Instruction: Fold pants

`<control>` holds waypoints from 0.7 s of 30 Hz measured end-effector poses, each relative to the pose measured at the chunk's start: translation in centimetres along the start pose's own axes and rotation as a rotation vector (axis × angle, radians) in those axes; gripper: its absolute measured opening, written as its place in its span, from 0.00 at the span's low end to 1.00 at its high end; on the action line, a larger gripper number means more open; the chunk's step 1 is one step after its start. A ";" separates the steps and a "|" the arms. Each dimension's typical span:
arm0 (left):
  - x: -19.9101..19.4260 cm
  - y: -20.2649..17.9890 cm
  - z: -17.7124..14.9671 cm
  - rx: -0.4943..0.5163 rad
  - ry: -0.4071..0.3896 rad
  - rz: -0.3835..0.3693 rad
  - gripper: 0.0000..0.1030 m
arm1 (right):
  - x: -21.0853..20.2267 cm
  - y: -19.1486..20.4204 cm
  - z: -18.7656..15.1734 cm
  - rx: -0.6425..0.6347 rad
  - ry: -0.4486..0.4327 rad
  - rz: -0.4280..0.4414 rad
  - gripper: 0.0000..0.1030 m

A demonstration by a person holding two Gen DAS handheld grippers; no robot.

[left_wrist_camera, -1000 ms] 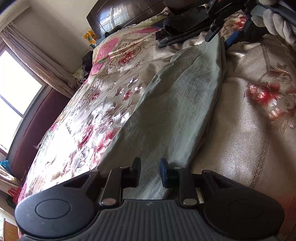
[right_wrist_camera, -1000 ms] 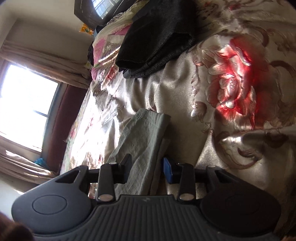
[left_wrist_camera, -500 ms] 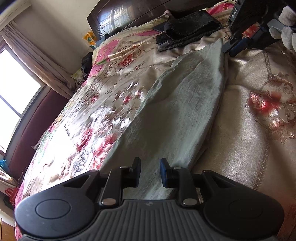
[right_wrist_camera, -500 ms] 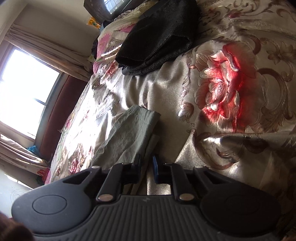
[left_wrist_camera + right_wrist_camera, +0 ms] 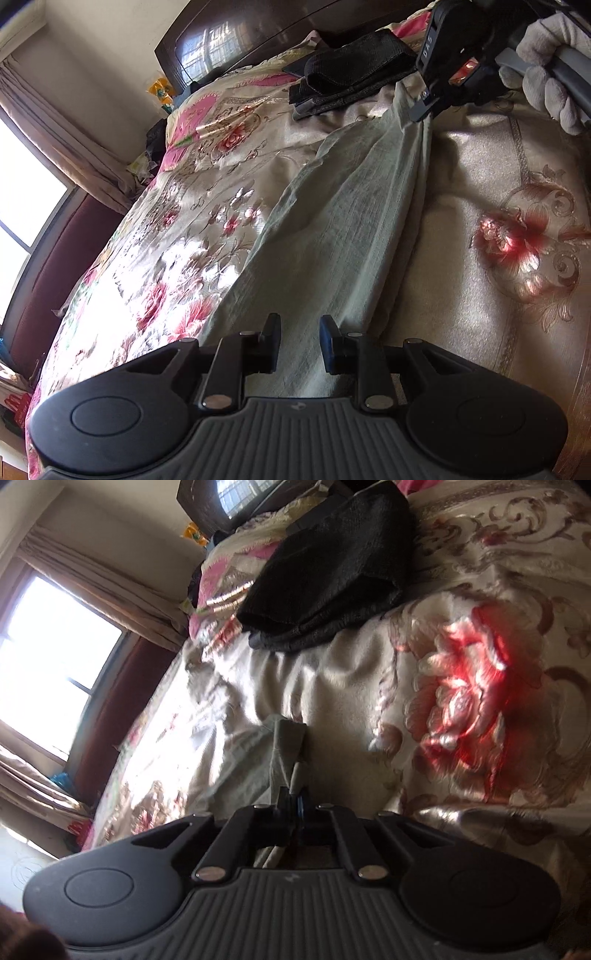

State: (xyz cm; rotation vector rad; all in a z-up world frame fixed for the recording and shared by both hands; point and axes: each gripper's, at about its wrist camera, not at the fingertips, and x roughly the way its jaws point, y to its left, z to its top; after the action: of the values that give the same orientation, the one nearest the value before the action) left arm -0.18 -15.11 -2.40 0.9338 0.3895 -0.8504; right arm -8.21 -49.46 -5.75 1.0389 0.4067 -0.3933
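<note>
Pants [image 5: 343, 236] pale grey-green; bedspread [image 5: 480, 295] beige satin, red-pink floral pattern; folded garment [image 5: 332, 572] black.

Pants [image 5: 332, 229] lie lengthwise on the bed [image 5: 498, 295], running from the left gripper [image 5: 298, 343] to the right gripper [image 5: 291, 805] at the far end. Folded dark garment [image 5: 354, 70] sits on the bed beyond the pants, before the headboard [image 5: 258, 40]. Window [image 5: 22, 206] left of the bed.
</note>
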 end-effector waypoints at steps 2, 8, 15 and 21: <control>0.0 -0.3 0.4 -0.004 -0.012 -0.015 0.38 | -1.6 -0.2 0.9 -0.011 -0.063 -0.009 0.03; 0.7 -3.1 0.3 0.075 0.005 -0.032 0.37 | -0.3 -3.6 1.9 0.057 -0.004 -0.088 0.09; -1.8 -0.8 -2.3 -0.009 0.037 -0.015 0.38 | -4.3 -0.9 1.0 -0.098 -0.064 -0.166 0.13; -2.9 1.4 -5.2 -0.108 0.068 0.048 0.40 | -1.2 3.3 -2.3 -0.147 0.108 -0.075 0.15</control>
State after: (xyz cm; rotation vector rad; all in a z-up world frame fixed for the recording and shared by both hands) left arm -0.59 -9.02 -2.76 0.8700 0.4658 -0.7480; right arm -7.97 -45.75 -3.73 0.9058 0.5641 -0.3696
